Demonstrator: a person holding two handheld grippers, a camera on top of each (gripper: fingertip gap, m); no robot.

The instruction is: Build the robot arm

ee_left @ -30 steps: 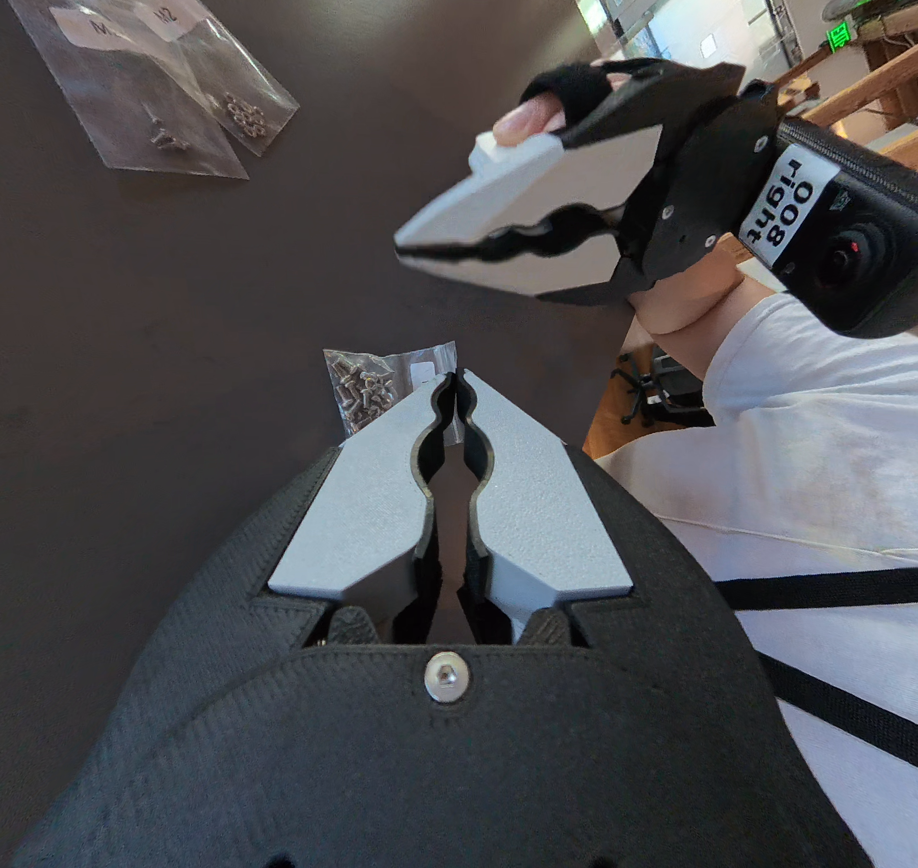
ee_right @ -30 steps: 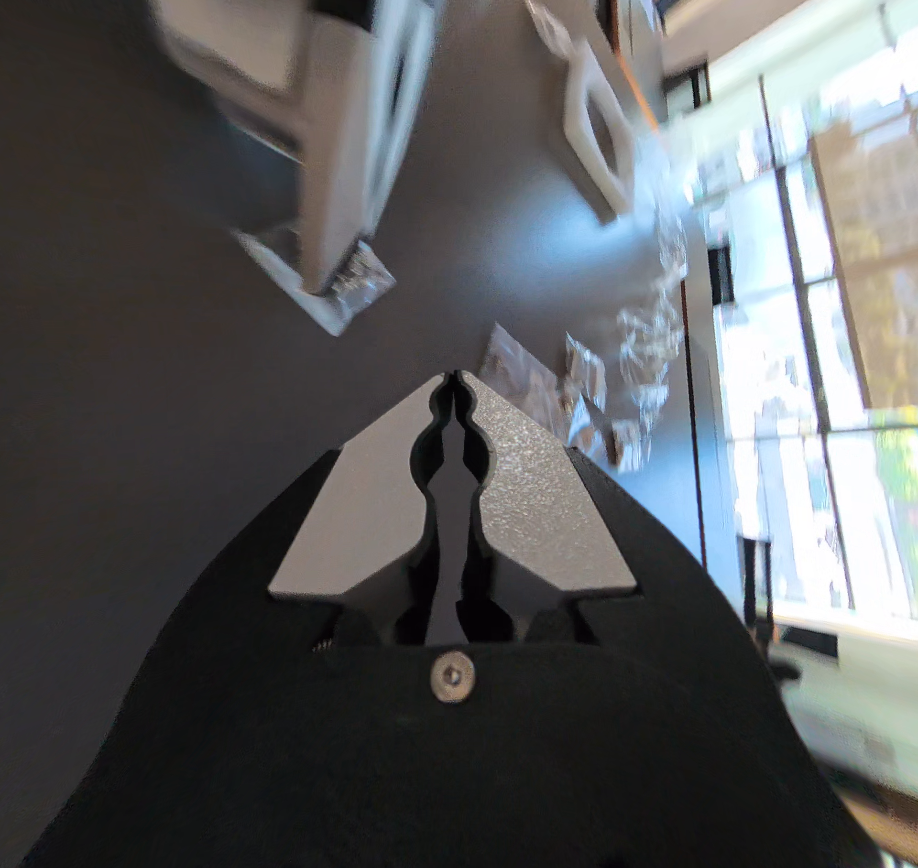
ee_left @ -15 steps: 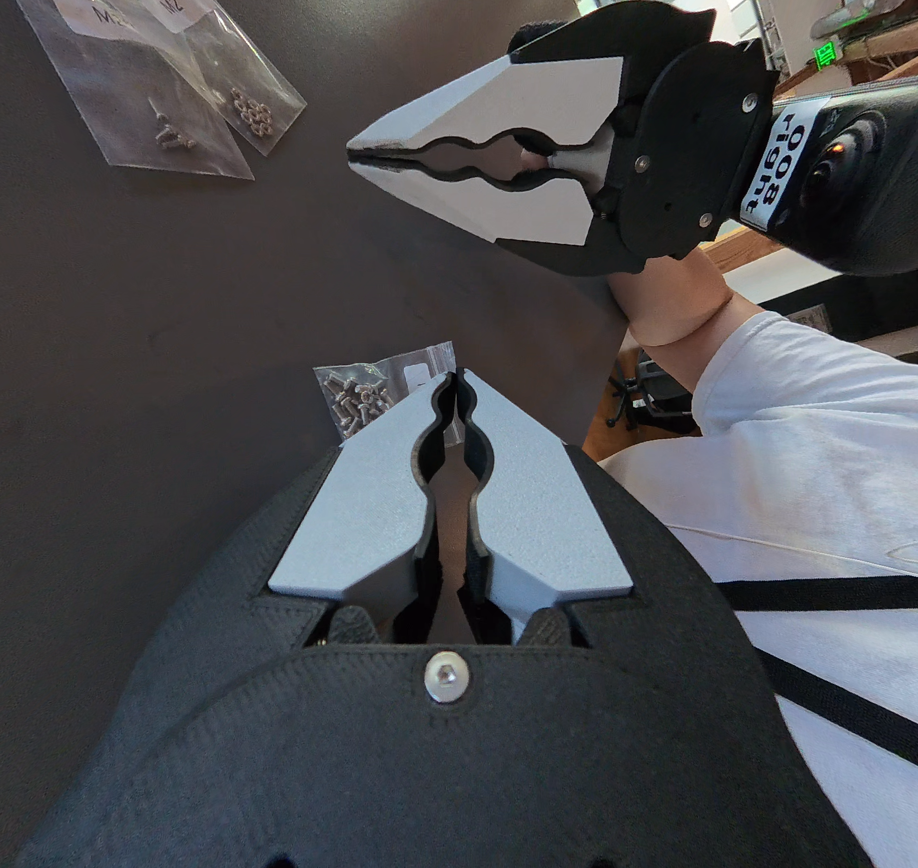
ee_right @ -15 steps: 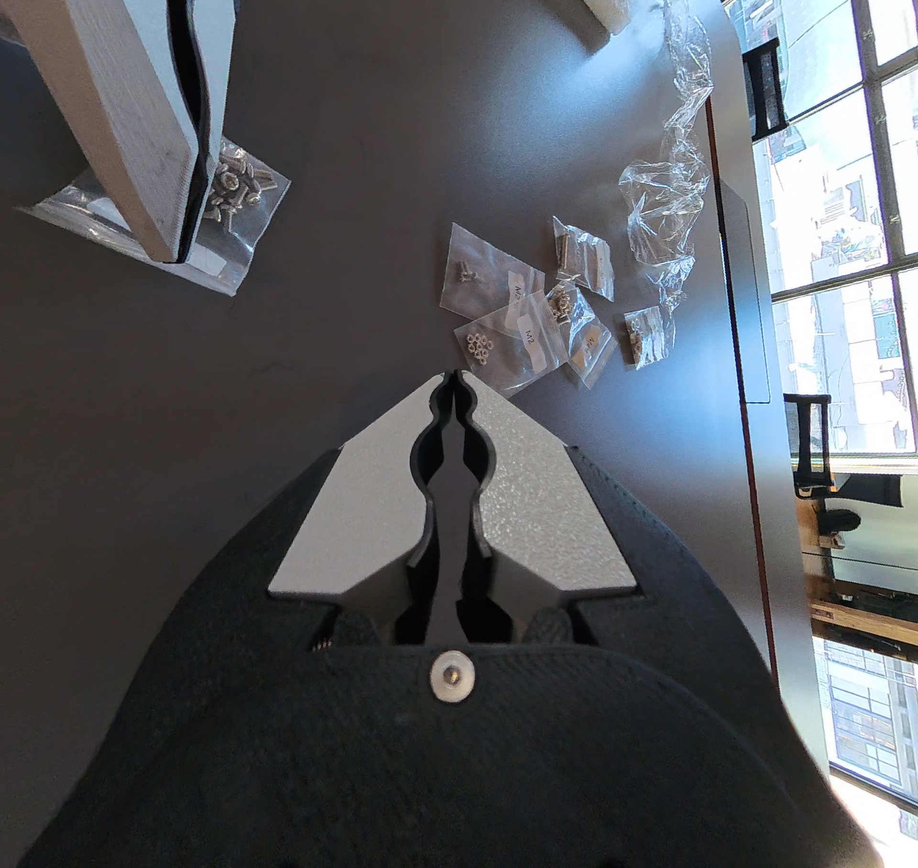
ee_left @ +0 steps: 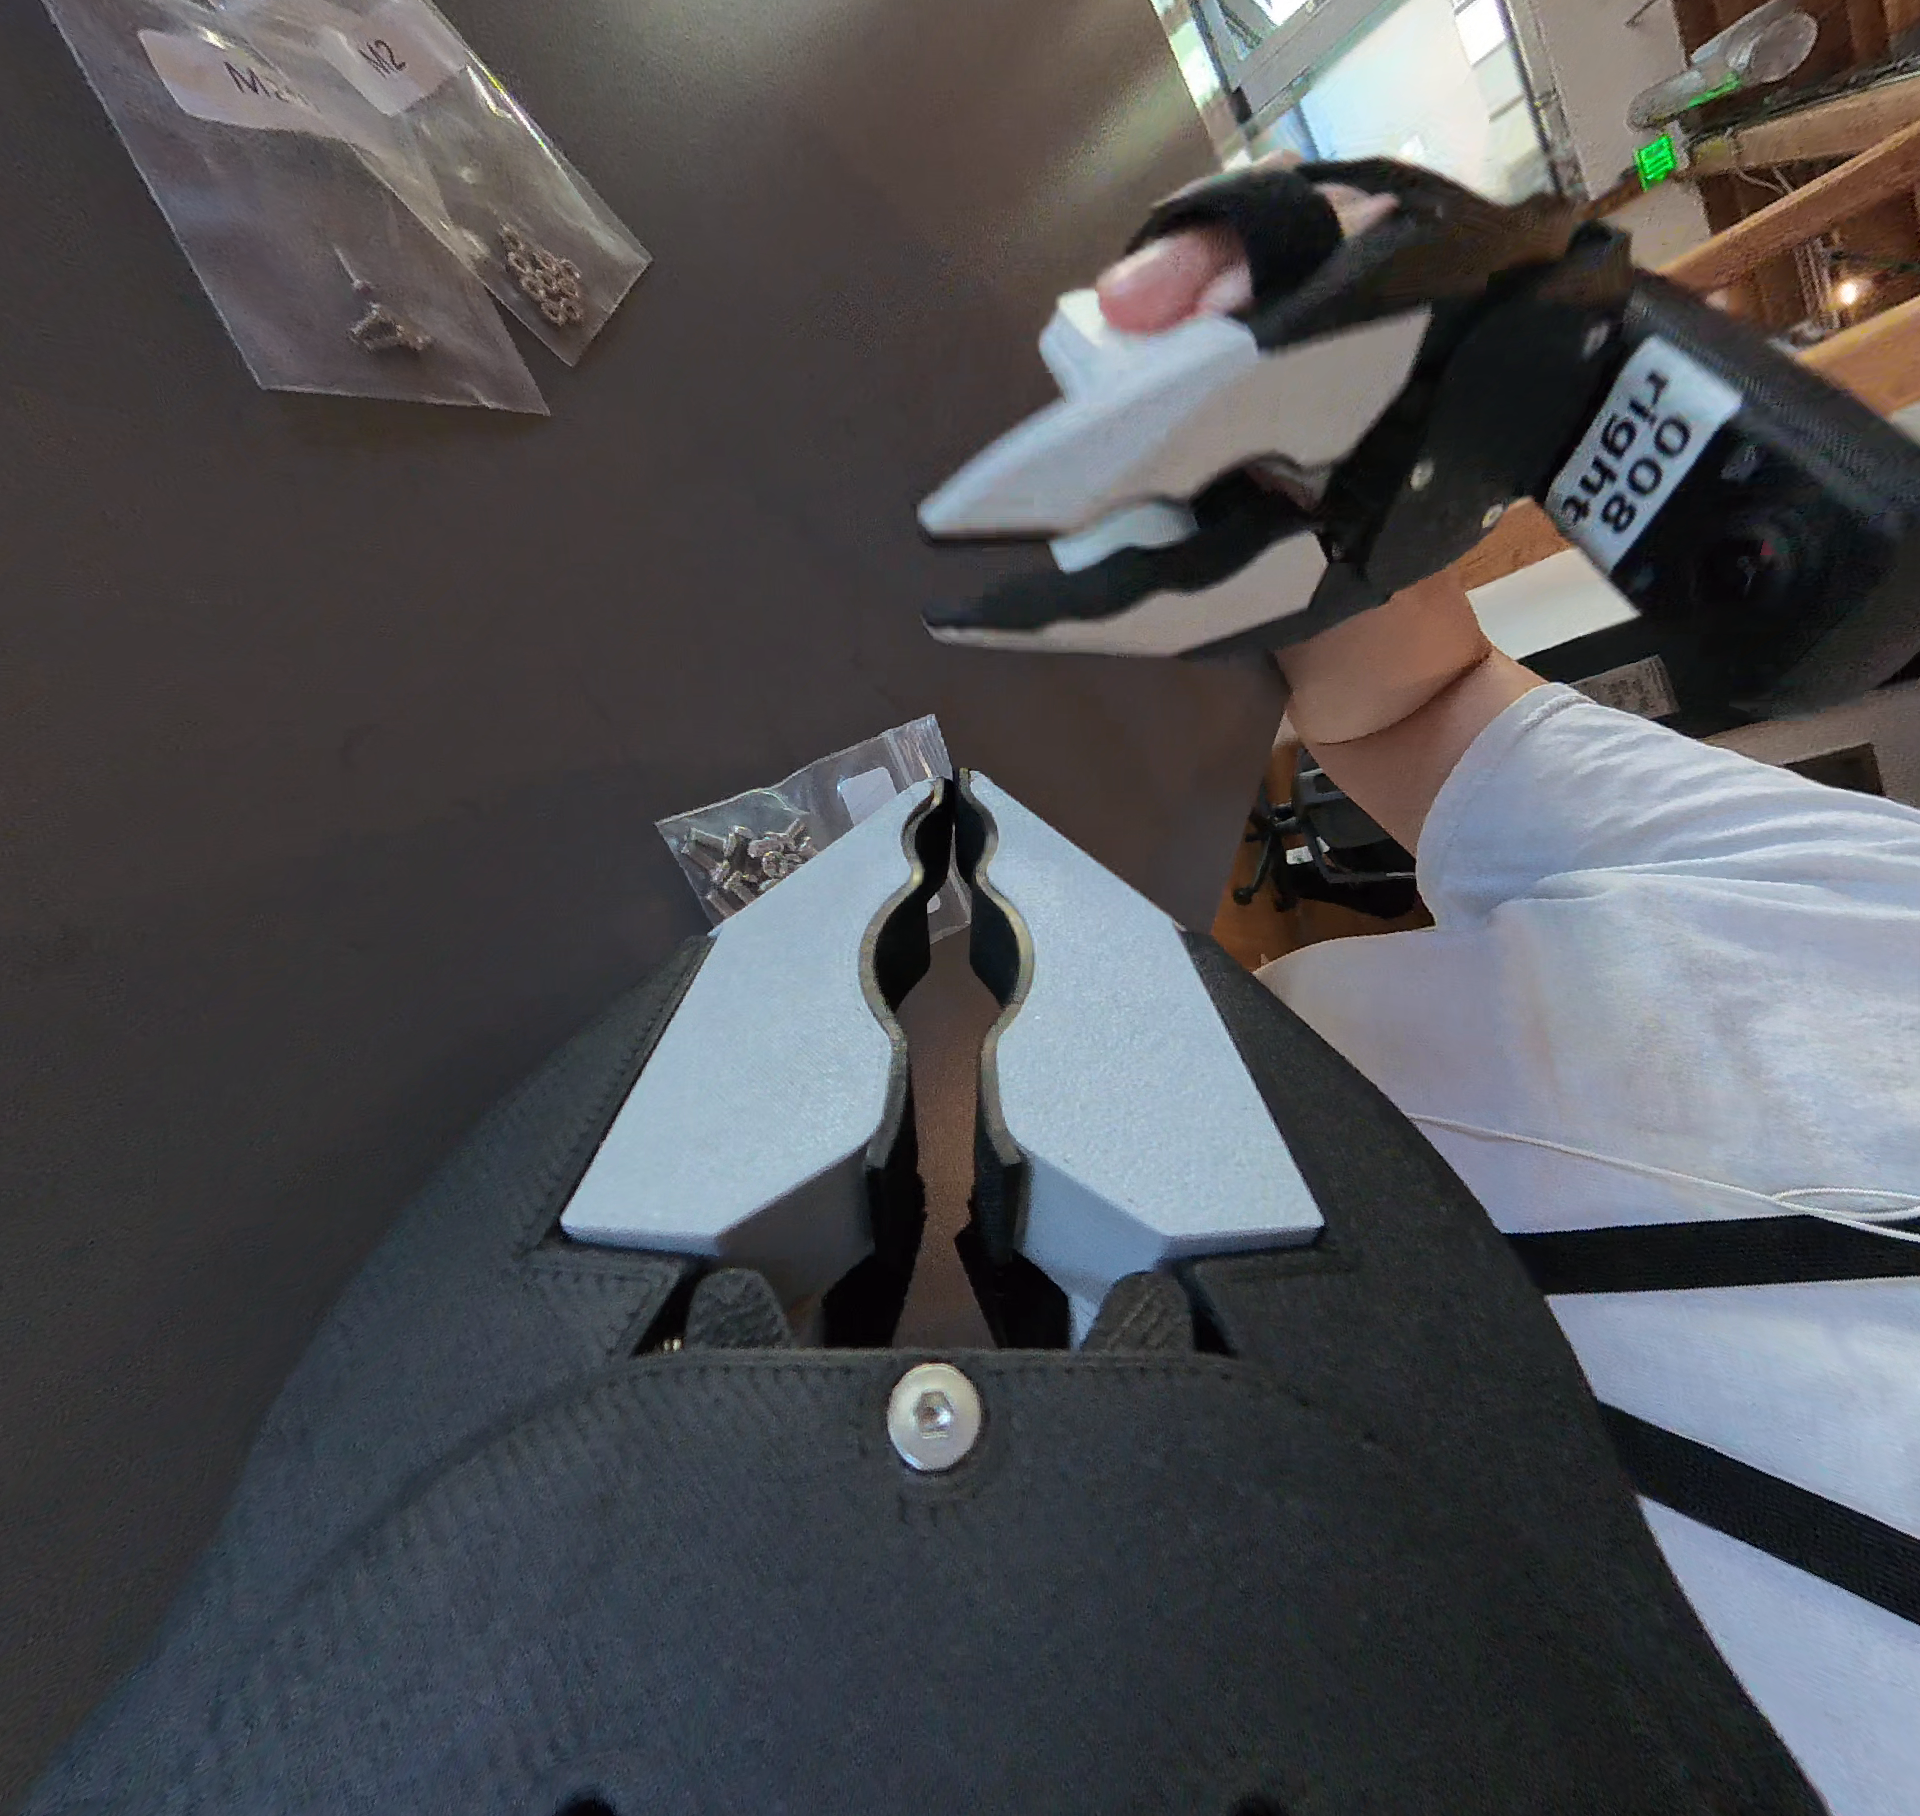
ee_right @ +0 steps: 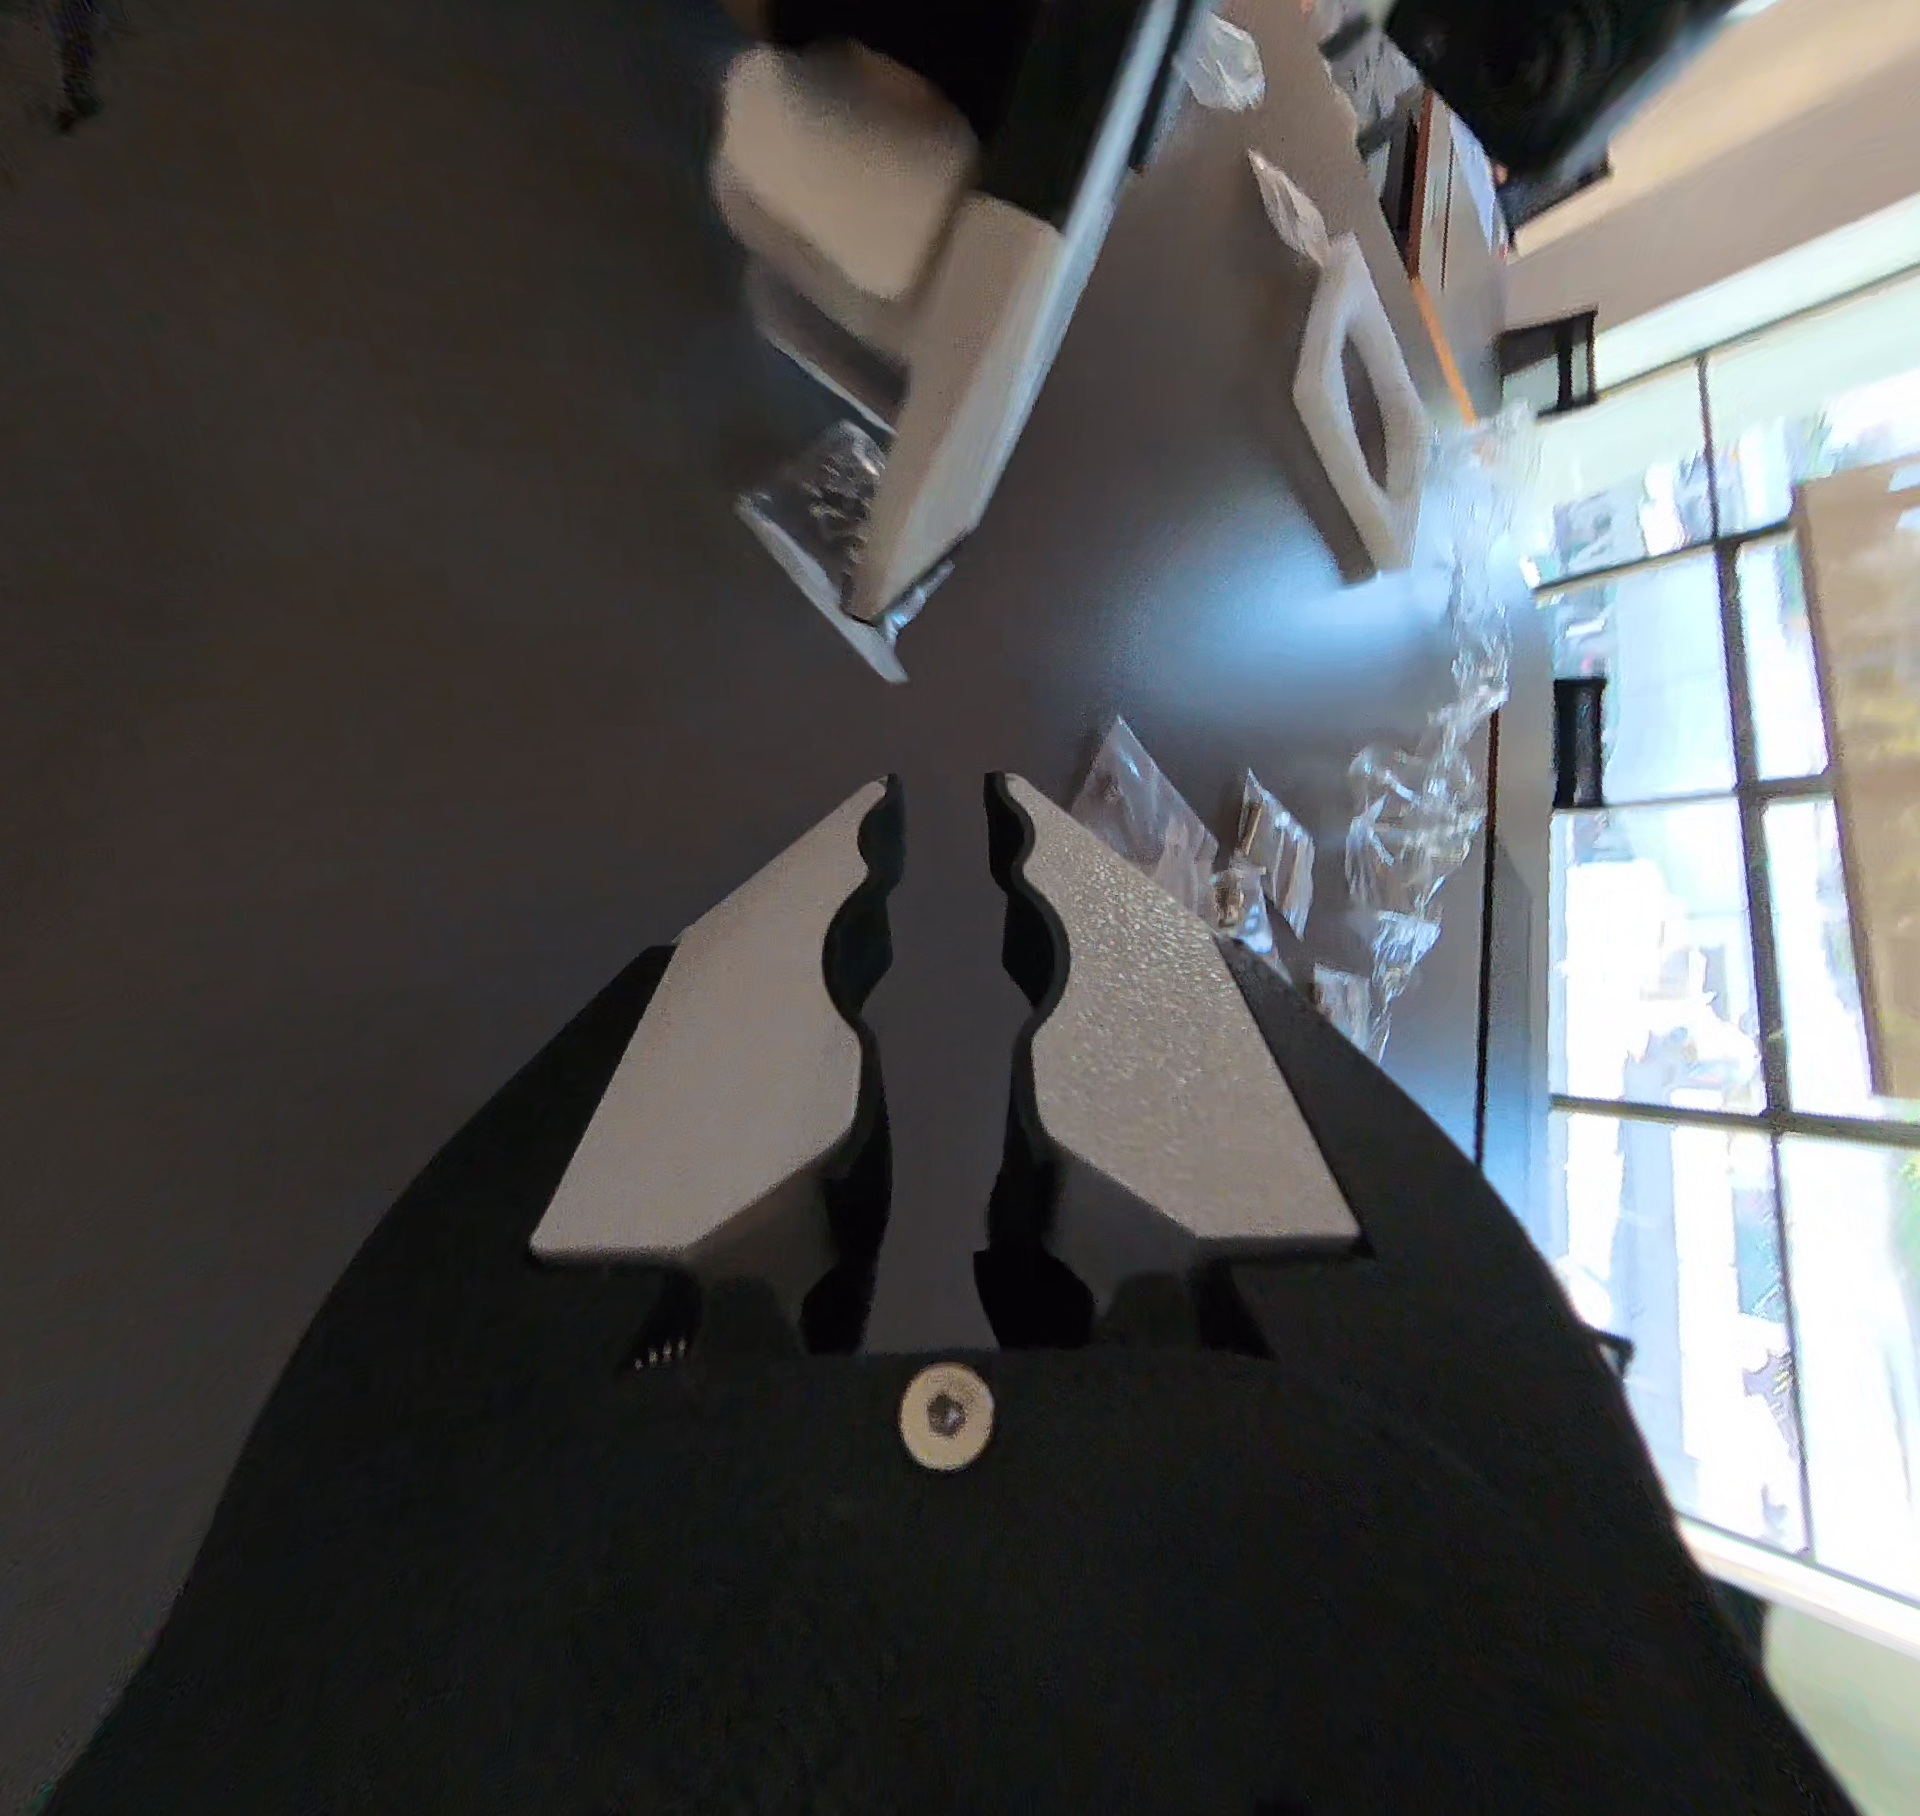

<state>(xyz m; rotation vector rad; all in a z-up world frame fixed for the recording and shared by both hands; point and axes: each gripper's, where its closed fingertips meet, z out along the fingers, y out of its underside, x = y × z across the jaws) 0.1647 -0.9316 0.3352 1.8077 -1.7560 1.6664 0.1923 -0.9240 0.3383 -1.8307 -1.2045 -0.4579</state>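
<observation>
My left gripper (ee_left: pixel 954 785) is shut on the edge of a small clear bag of screws (ee_left: pixel 764 847) over the dark table (ee_left: pixel 312 727). My right gripper (ee_right: pixel 940 784) is open by a narrow gap and empty, above the table. In the left wrist view the right gripper (ee_left: pixel 930 561) hovers up and to the right of the bag, blurred, jaws slightly apart. In the right wrist view the left gripper (ee_right: pixel 883 623) points down ahead of me with the bag of screws (ee_right: pixel 821 499) pinched at its tip.
Two labelled clear bags with small hardware (ee_left: pixel 343 208) lie at the far left. Several more small bags (ee_right: pixel 1143 831), crumpled clear plastic (ee_right: pixel 1455 779) and a white foam frame (ee_right: pixel 1351 416) lie near the table's window side. A person's white sleeve (ee_left: pixel 1662 1039) is at the right. My left and right fingertips are right by each other.
My right gripper has opened from shut to a narrow gap and has swung, moving down and right in the left wrist view. My left gripper keeps hold of the bag and has barely moved.
</observation>
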